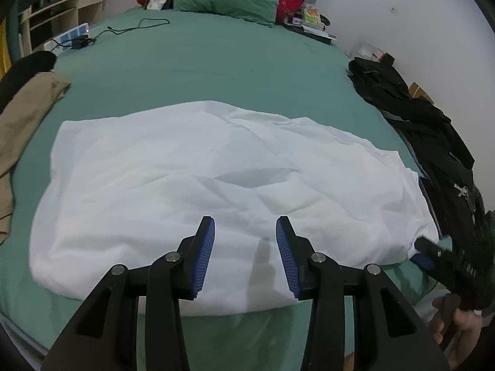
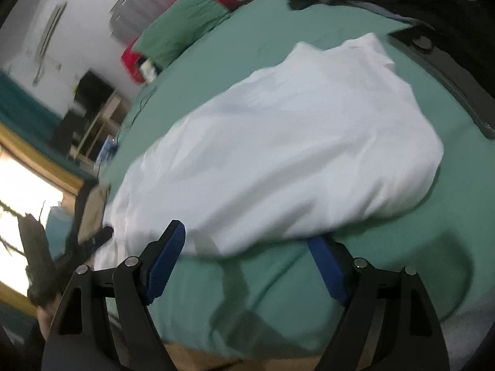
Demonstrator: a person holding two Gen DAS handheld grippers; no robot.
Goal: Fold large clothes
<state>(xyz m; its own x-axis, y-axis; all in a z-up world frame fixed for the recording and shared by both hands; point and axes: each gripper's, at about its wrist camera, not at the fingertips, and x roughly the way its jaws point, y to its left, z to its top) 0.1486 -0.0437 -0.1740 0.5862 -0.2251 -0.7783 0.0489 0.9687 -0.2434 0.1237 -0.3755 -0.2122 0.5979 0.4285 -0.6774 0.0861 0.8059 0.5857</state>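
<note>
Both tools poised over the half-folded white garment

The white garment (image 1: 216, 179) lies mid-frame on the green bed (image 1: 201, 68); the left tool (image 1: 245, 236) and right tool (image 2: 247, 249) gape empty. Pinching only the top layer could drag the fold askew.

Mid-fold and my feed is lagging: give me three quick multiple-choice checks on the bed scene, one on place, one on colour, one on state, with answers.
1. Where is the tan garment relative to the white garment in the left wrist view?
A. To its left
B. On top of it
C. To its right

2. What colour is the bed sheet?
A. Grey
B. Green
C. Red

3. How do the left gripper's jaws stand?
A. Clamped on the white garment
B. Holding a cable
C. Apart, gripping nothing

Answers:
1 A, it lies at the bed's left edge.
2 B, green shows all around the garment.
3 C, white cloth shows in the gap between the blue pads.
</note>
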